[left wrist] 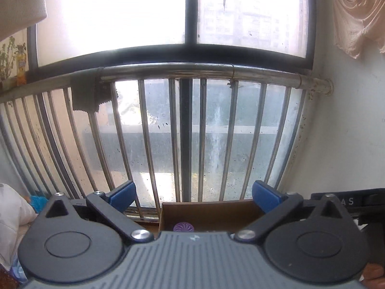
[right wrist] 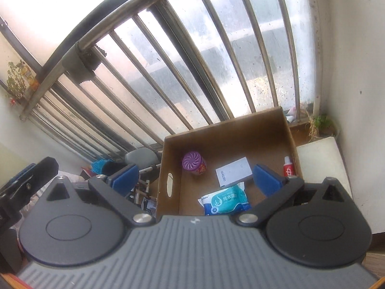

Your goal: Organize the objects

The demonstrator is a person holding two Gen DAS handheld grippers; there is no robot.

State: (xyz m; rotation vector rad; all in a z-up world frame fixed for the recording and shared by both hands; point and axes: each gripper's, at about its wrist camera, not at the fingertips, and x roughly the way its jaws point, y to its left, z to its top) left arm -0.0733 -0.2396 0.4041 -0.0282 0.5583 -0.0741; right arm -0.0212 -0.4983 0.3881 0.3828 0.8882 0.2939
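Two grippers, both empty, sit high above the box; I take the step in hand as going for the next item to organize, or checking that the box is finished.

Left wrist view. My left gripper (left wrist: 193,196) has its blue pads spread wide with nothing between them. It faces the railing (left wrist: 168,72) and window, so little of the work is visible: only the far wall of the box (left wrist: 209,213) and the purple lid of the can (left wrist: 183,227) inside it. The right gripper's body shows at the right edge. To do this step well, I would tilt this gripper lower before any reach, since no loose item is in sight from here.

Right wrist view. My right gripper (right wrist: 195,177) is also fully apart and holds nothing. It looks down into the box (right wrist: 168,187), which stands on the floor against the railing (right wrist: 101,38), with a white cabinet (right wrist: 320,159) just beside it on the right. Four things lie inside:
1. The can (right wrist: 193,163), upright, purple vented lid, near the left wall.
2. A white card (right wrist: 234,172), flat, mid-floor.
3. A wipes pack (right wrist: 225,201), teal and blue, soft, at the near side, touching the card's edge.
4. A red tube (right wrist: 288,167), upright against the right wall.

The items sit apart enough that another can go in the bare far corner. I would keep the pads wide until over the target, and approach soft packs flat.
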